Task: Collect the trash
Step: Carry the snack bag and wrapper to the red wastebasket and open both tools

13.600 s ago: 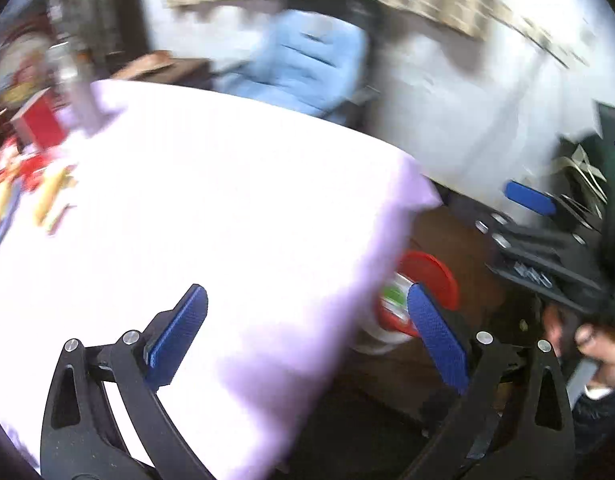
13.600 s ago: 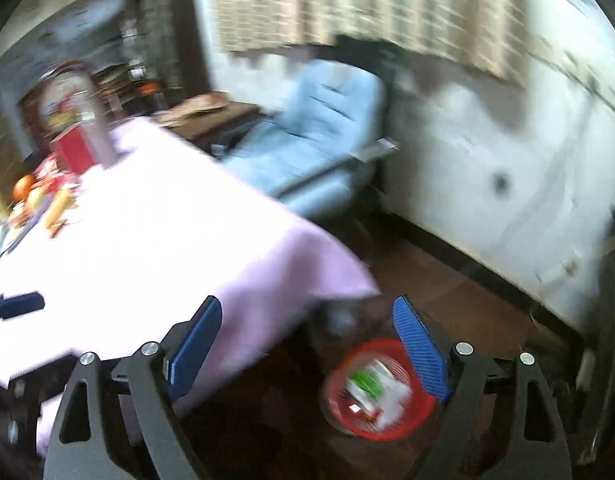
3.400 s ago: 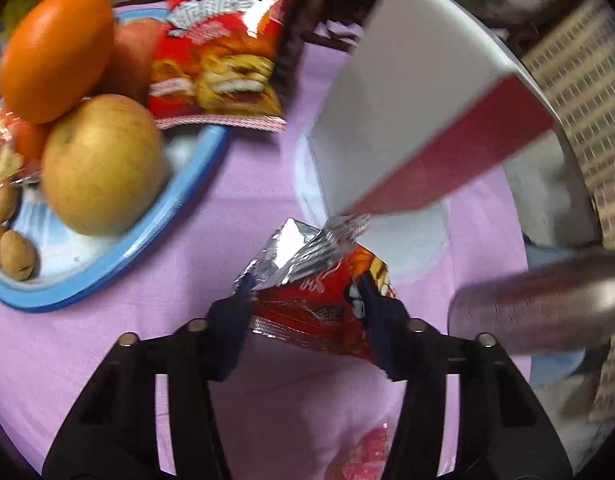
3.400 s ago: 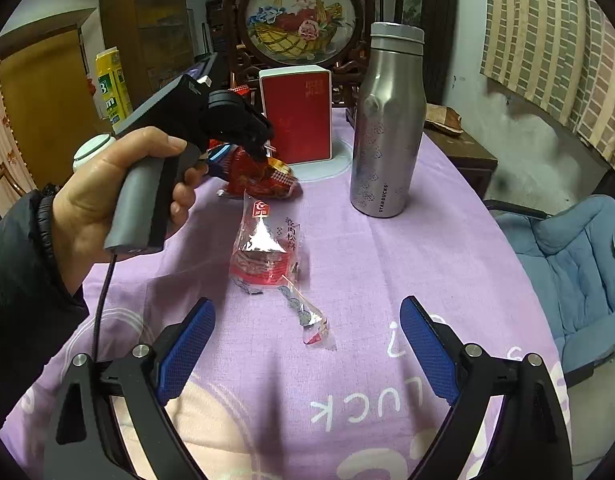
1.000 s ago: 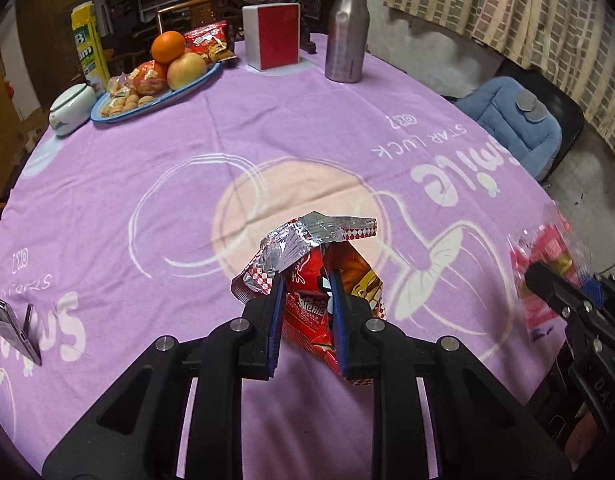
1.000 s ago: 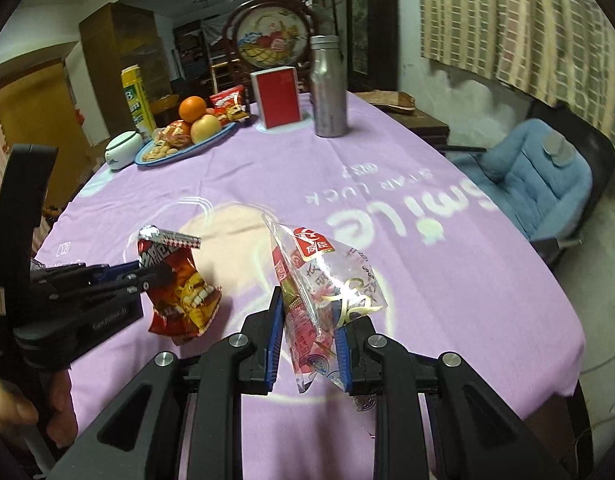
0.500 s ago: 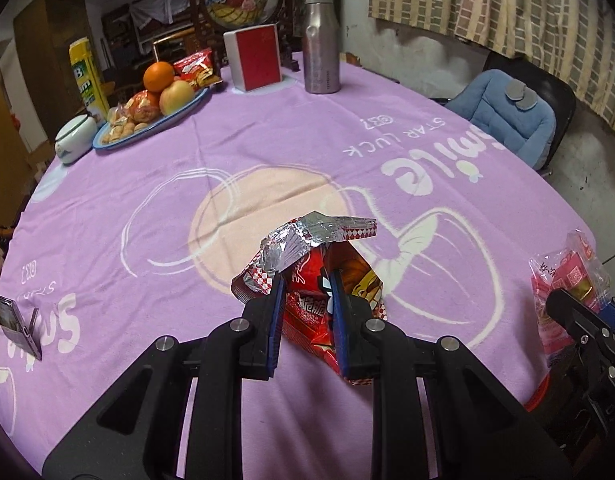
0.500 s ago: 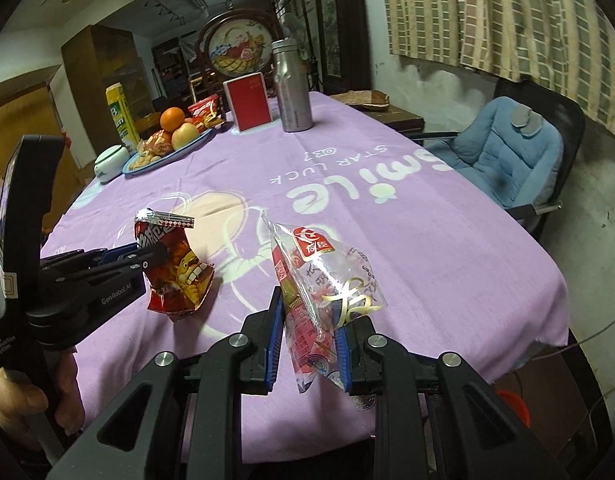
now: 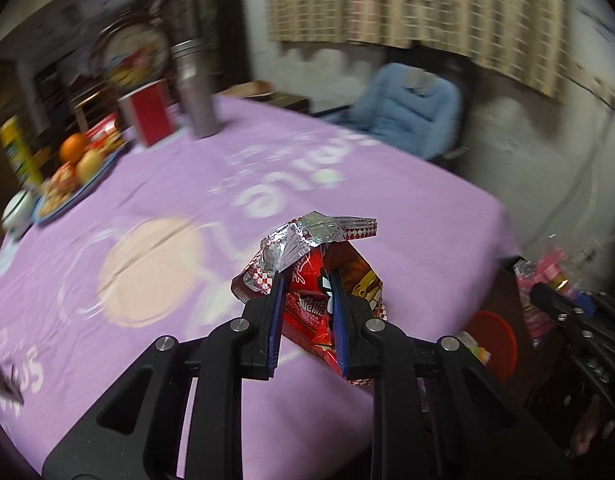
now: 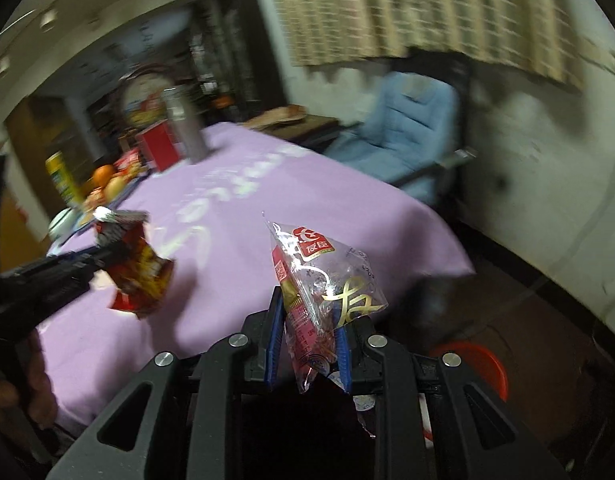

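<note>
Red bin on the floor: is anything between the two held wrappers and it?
Nothing visible blocks it. The right gripper holds the clear wrapper past the table edge, with the red bin low to its right. The left gripper carries the red chip bag above the tablecloth.

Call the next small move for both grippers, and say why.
Probably carry both on toward the red bin on the floor past the table edge, then open over it. The left gripper is shut on the red snack wrapper and the right gripper is shut on the clear wrapper; neither is above the bin yet.
</note>
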Action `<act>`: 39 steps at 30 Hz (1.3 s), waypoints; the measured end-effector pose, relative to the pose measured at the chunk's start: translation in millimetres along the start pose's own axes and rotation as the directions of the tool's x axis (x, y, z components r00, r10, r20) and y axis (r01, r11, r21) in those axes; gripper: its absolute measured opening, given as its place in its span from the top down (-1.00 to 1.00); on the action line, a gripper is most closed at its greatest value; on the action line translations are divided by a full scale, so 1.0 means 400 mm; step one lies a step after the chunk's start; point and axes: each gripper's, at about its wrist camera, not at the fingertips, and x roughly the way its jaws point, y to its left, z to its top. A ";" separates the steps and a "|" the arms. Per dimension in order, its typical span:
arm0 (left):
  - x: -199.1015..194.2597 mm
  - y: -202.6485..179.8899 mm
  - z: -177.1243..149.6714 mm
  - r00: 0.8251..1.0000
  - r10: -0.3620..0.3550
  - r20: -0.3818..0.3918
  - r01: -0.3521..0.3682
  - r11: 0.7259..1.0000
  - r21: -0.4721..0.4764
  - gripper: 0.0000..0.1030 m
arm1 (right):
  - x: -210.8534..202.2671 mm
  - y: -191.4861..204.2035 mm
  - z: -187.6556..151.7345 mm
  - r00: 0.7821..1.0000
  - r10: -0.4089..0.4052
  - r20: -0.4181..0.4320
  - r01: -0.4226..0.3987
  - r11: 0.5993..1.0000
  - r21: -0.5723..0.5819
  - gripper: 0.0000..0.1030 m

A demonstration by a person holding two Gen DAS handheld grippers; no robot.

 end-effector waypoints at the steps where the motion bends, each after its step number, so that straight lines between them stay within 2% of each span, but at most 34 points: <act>1: 0.005 -0.037 0.004 1.000 -0.024 -0.004 0.024 0.999 0.027 0.55 | 0.001 -0.038 -0.012 1.000 -0.024 -0.011 0.025 0.999 0.026 0.55; 8: 0.079 -0.257 0.000 0.988 -0.139 -0.071 0.149 0.975 0.165 0.55 | 0.043 -0.240 -0.100 0.989 -0.111 -0.097 0.126 0.978 0.165 0.55; 12: 0.146 -0.383 -0.024 0.969 -0.203 -0.140 0.232 0.940 0.248 0.55 | 0.091 -0.329 -0.148 0.977 -0.149 -0.154 0.180 0.961 0.210 0.55; 14: 0.196 -0.444 -0.041 0.953 -0.232 -0.192 0.279 0.921 0.270 0.55 | 0.118 -0.388 -0.177 0.972 -0.153 -0.179 0.198 0.944 0.263 0.54; 16: 0.258 -0.501 -0.063 0.931 -0.258 -0.258 0.329 0.900 0.286 0.55 | 0.152 -0.439 -0.206 0.964 -0.154 -0.216 0.216 0.927 0.307 0.54; 18: 0.339 -0.558 -0.101 0.900 -0.266 -0.344 0.371 0.884 0.286 0.55 | 0.201 -0.493 -0.243 0.956 -0.146 -0.255 0.232 0.908 0.350 0.54; 19: 0.397 -0.589 -0.126 0.873 -0.273 -0.405 0.400 0.875 0.272 0.55 | 0.239 -0.524 -0.268 0.946 -0.142 -0.290 0.249 0.894 0.372 0.54; 22: 0.503 -0.640 -0.174 0.829 -0.269 -0.490 0.427 0.871 0.244 0.55 | 0.325 -0.583 -0.328 0.926 -0.108 -0.362 0.270 0.860 0.432 0.54; 24: 0.570 -0.677 -0.209 0.810 -0.249 -0.531 0.433 0.865 0.255 0.55 | 0.384 -0.624 -0.371 0.912 -0.075 -0.403 0.281 0.831 0.481 0.54; 26: 0.639 -0.706 -0.242 0.777 -0.233 -0.585 0.443 0.863 0.244 0.55 | 0.433 -0.656 -0.405 0.900 -0.033 -0.435 0.285 0.800 0.528 0.53; 29: 0.716 -0.732 -0.273 0.746 -0.209 -0.632 0.441 0.866 0.234 0.49 | 0.476 -0.687 -0.429 0.892 -0.009 -0.453 0.298 0.765 0.571 0.42; 30: 0.729 -0.742 -0.279 0.741 -0.206 -0.639 0.441 0.867 0.233 0.39 | 0.488 -0.696 -0.428 0.892 -0.004 -0.452 0.297 0.759 0.580 0.29; 31: 0.742 -0.746 -0.285 0.739 -0.192 -0.646 0.435 0.868 0.239 0.12 | 0.495 -0.706 -0.428 0.892 -0.003 -0.453 0.302 0.750 0.589 0.20; 32: 0.756 -0.750 -0.287 0.742 -0.167 -0.650 0.416 0.875 0.250 -0.05 | 0.491 -0.712 -0.430 0.894 -0.011 -0.449 0.310 0.739 0.599 0.01; 33: 0.759 -0.751 -0.287 0.743 -0.161 -0.650 0.409 0.878 0.250 -0.28 | 0.489 -0.719 -0.428 0.896 -0.015 -0.445 0.313 0.732 0.605 -0.07; 37: 0.742 -0.731 -0.271 0.755 -0.189 -0.628 0.413 0.881 0.231 -0.60 | 0.478 -0.721 -0.424 0.886 -0.025 -0.464 0.329 0.737 0.590 -0.28; 39: 0.731 -0.721 -0.267 0.766 -0.179 -0.617 0.403 0.882 0.245 -0.64 | 0.454 -0.724 -0.419 0.884 -0.045 -0.465 0.344 0.737 0.582 -0.51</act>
